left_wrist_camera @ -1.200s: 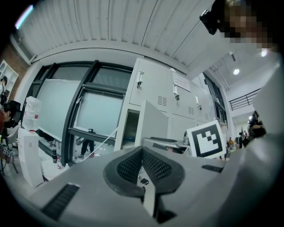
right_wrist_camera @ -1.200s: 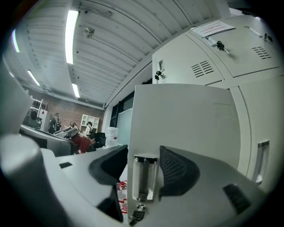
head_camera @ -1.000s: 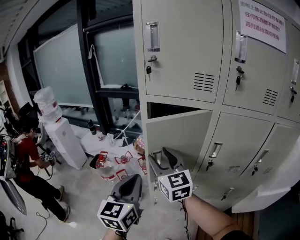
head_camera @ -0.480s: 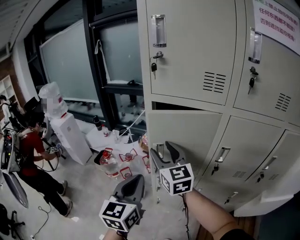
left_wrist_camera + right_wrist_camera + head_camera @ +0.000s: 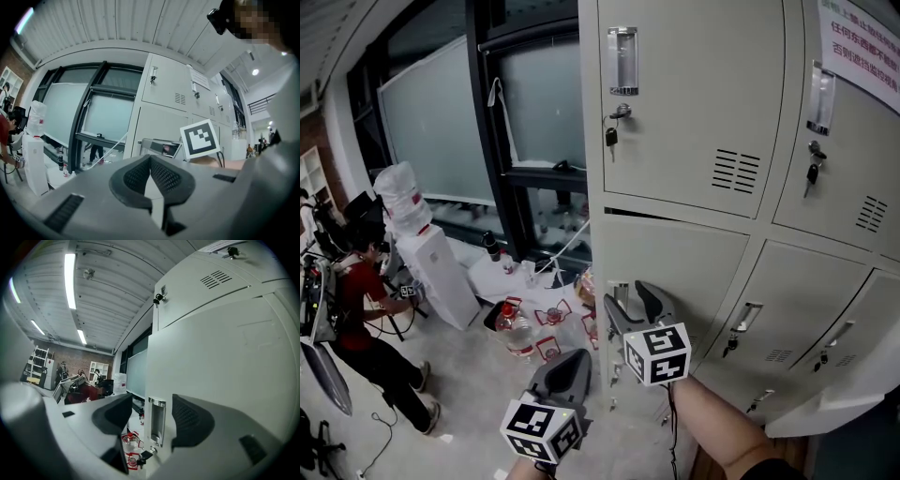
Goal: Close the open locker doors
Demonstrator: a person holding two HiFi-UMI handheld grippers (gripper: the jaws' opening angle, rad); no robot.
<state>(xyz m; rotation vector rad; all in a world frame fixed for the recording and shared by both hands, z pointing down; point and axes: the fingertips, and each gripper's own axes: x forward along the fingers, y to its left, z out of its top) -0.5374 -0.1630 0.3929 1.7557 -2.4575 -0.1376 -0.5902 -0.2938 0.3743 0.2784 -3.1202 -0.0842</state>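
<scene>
Grey lockers (image 5: 694,112) are standing beside a dark window (image 5: 544,103), one door (image 5: 675,272) sitting almost shut, a thin gap showing along its top. On the right gripper (image 5: 629,298) the jaws have just been opening and are standing released either side of the door's handle (image 5: 156,422); the left gripper (image 5: 569,359) is hanging lower, its jaws clenched on nothing.

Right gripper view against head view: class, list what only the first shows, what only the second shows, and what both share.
Only the right gripper view: long white ceiling strip lights.
Only the head view: the left tongs, the person's bare forearm, the neighbouring lower locker's silver handle.
Both: the pale grey metal locker door, the key hanging in the upper lock, and the right tongs, whose jaws have just been opening, the door's recessed handle showing between them, ungripped.
</scene>
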